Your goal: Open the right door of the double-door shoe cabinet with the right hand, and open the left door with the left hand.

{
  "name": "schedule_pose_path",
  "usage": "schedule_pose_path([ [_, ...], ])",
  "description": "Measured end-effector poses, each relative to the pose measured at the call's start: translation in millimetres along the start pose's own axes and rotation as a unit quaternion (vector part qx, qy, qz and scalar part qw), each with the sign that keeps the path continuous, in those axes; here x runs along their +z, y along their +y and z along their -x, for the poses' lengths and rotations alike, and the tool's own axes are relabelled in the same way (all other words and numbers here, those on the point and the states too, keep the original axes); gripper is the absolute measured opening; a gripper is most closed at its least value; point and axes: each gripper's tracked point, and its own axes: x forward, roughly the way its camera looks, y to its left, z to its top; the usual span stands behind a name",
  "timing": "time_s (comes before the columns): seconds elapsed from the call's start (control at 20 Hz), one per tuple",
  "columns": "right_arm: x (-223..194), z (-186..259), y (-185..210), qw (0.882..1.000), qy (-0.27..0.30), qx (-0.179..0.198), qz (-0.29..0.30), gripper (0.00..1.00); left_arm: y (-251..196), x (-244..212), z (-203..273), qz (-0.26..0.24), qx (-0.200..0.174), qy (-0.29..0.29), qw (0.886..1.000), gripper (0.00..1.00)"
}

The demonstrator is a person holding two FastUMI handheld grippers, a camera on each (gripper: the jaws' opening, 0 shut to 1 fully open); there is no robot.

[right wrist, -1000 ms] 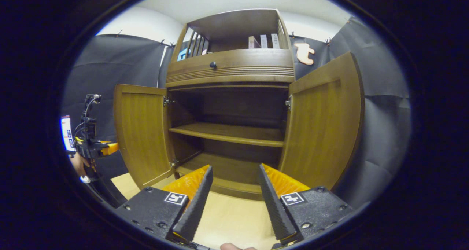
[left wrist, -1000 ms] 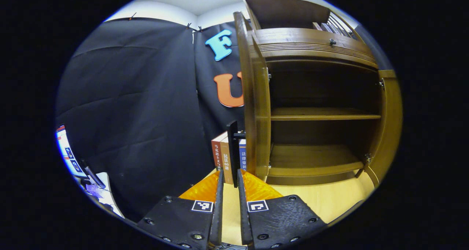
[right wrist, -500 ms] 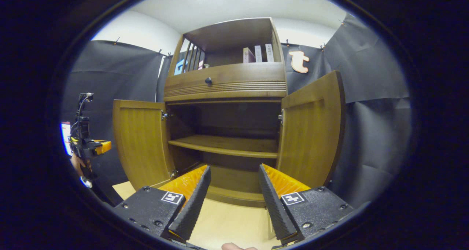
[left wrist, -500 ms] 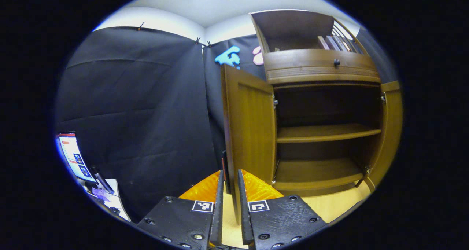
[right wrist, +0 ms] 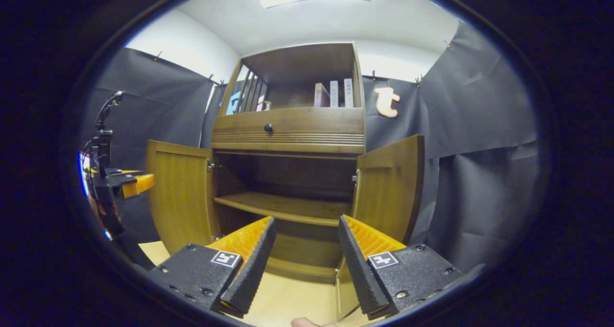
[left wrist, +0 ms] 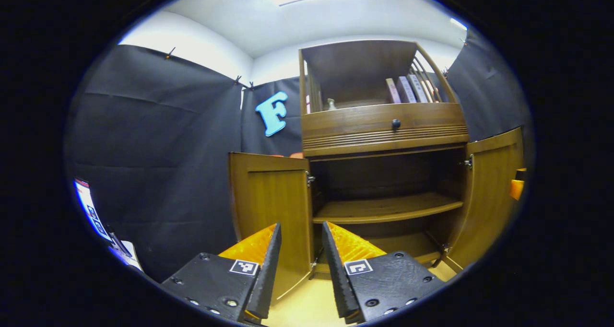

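Both doors of the shoe cabinet (right wrist: pixel 288 135) stood wide open: left door (left wrist: pixel 271 207), right door (right wrist: pixel 388 188). Left gripper (left wrist: pixel 298 250) and right gripper (right wrist: pixel 307 250) hung near, jaws parted, holding nothing.

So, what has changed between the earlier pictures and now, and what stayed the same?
The left gripper was closed on the edge of the left door; it has let go, opened its fingers and drawn back. The right gripper has also drawn back from the cabinet, fingers apart as before. Both doors, left and right door, stay open; the inner shelf is still bare.
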Motion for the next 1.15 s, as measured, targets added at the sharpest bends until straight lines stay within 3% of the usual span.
schedule_pose_path([
  [0.05, 1.8, 2.4, -1.3, 1.0, 0.0, 0.001, -0.004, 0.83, -10.8, 4.0, 2.3, 0.001, -0.011, -0.002, 1.0, 0.45],
  [0.25, 18.8, 12.3, -15.8, 1.0, -0.017, -0.006, -0.007, 0.83, -49.7, 15.0, 11.7, 0.002, -0.046, -0.009, 0.999, 0.82],
  [0.35, 25.3, 15.7, -24.2, 1.0, -0.02, -0.014, -0.006, 0.83, -63.4, 25.1, 15.0, 0.007, -0.065, -0.012, 0.998, 0.84],
  [0.4, 28.5, 17.3, -27.0, 1.0, -0.022, -0.016, -0.009, 0.83, -68.6, 30.9, 16.2, 0.011, -0.075, -0.014, 0.997, 0.75],
  [0.45, 31.1, 19.3, -31.5, 1.0, -0.023, -0.017, -0.011, 0.83, -72.4, 35.9, 17.1, 0.013, -0.083, -0.015, 0.996, 0.92],
  [0.55, 33.8, 21.0, -42.8, 0.999, -0.023, -0.026, -0.009, 0.83, -78.0, 41.8, 15.1, 0.013, -0.087, -0.017, 0.996, 1.0],
  [0.7, 45.5, 27.1, -50.6, 0.999, -0.033, -0.034, 0.003, 0.83, -85.9, 48.6, 14.5, 0.015, -0.095, -0.019, 0.995, 1.0],
  [0.8, 53.3, 27.4, -53.6, 0.998, -0.042, -0.038, 0.018, 0.83, -94.8, 50.1, 15.6, 0.019, -0.107, -0.018, 0.994, 0.89],
  [0.85, 55.0, 26.6, -55.7, 0.998, -0.042, -0.039, 0.019, 0.83, -96.8, 50.6, 15.6, 0.019, -0.109, -0.017, 0.994, 0.89],
  [0.9, 57.0, 26.5, -55.9, 0.998, -0.042, -0.038, 0.019, 0.83, -98.4, 51.9, 15.8, 0.018, -0.108, -0.018, 0.994, 0.96],
  [0.95, 60.0, 26.8, -54.4, 0.998, -0.043, -0.034, 0.018, 0.87, -99.1, 53.4, 15.4, 0.017, -0.108, -0.02, 0.994, 0.96],
  [1.1, 66.4, 28.2, -56.2, 0.998, -0.041, -0.038, 0.021, 0.89, -100.8, 58.7, 13.3, 0.016, -0.106, -0.028, 0.994, 0.96],
  [1.15, 67.7, 29.2, -57.2, 0.998, -0.041, -0.039, 0.02, 0.84, -102.7, 60.0, 11.6, 0.02, -0.106, -0.029, 0.994, 0.96],
])
